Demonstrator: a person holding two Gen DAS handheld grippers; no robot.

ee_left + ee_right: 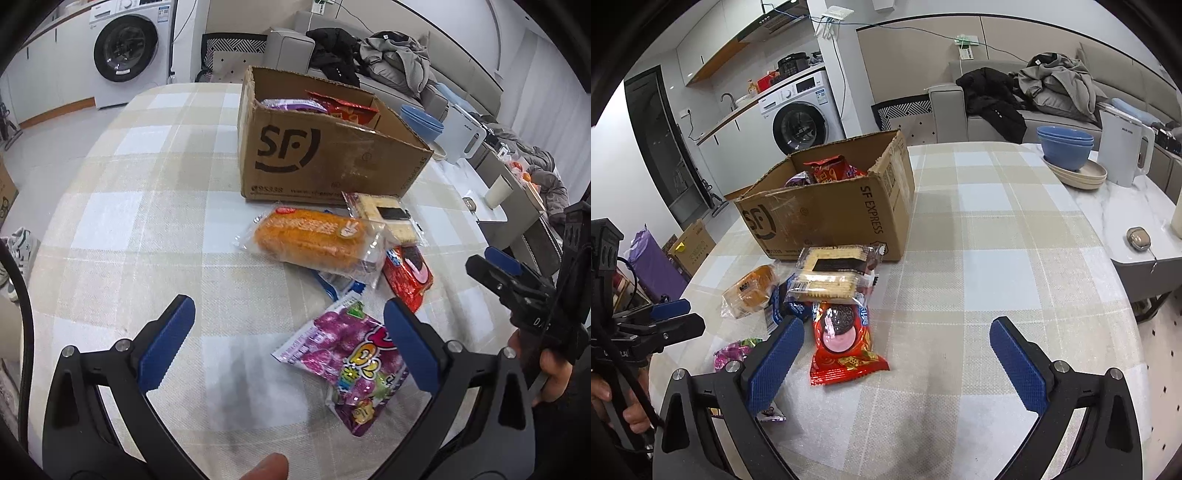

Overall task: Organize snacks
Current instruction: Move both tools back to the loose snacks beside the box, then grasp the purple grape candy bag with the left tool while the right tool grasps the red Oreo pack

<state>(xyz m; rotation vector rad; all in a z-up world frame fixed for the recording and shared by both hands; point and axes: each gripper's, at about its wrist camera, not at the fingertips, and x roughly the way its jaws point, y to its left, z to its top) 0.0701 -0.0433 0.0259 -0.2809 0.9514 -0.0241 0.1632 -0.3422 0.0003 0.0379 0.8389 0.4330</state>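
left gripper [288, 339] jaws wide over purple grape candy bag [354, 369], right gripper [897, 362] jaws wide beside red cookie packet [844, 343], both empty, brown cardboard box [827, 214] behind snack pile on checked tabletop [979, 258]

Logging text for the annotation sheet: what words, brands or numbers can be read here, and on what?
"SF": logo on the cardboard box, long side.
"SF EXPRESS": printed down the box's short side, seen in the right wrist view.
"95338": small print along the box's bottom edge; the web address beside it is blurred.
Purple candy bag, red cookie pack, white kettle: print unreadable.
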